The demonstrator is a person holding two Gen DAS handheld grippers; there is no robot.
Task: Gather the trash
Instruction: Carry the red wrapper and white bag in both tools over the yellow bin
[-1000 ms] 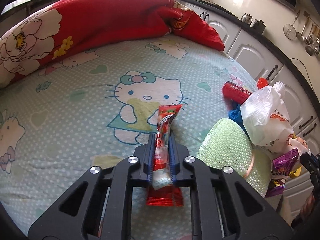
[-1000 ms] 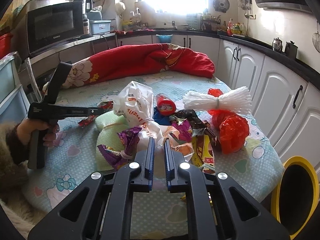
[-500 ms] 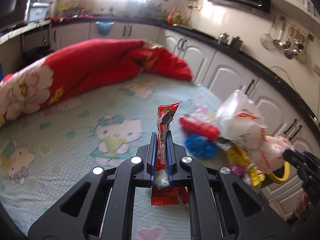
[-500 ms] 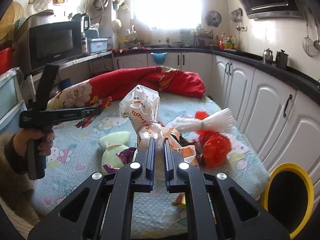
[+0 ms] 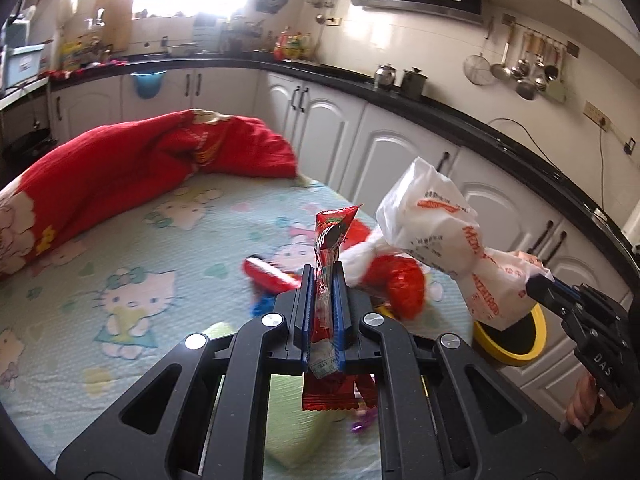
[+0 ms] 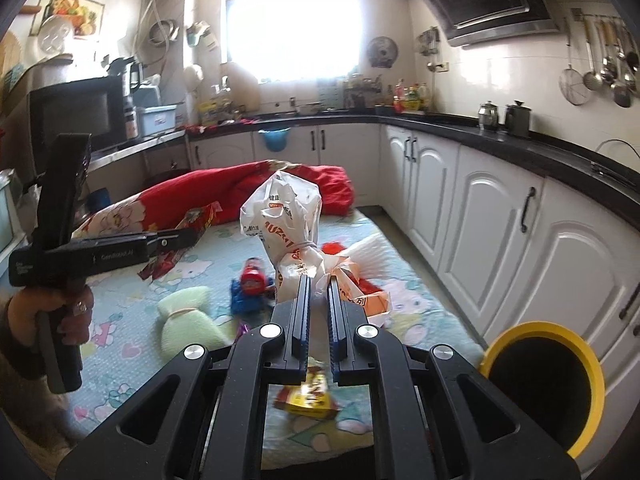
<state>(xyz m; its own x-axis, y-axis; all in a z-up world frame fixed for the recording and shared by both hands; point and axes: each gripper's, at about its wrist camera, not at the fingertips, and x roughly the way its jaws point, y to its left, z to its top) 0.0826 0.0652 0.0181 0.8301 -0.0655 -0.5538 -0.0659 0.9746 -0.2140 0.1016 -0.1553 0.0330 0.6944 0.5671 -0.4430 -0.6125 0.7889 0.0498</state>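
Trash (image 6: pixel 250 282) on cartoon bedsheet (image 5: pixel 120 264), kitchen cabinets (image 6: pixel 496 216)

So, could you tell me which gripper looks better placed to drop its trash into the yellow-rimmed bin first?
Probably the right gripper: its white plastic bag hangs just above the yellow-rimmed bin, while the left gripper holds its red wrapper over the bed.

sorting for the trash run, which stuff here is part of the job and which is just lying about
Job: red snack wrapper in left gripper; white tied bag in right gripper; yellow-rimmed bin.
Lying about: red quilt, kettles, microwave.
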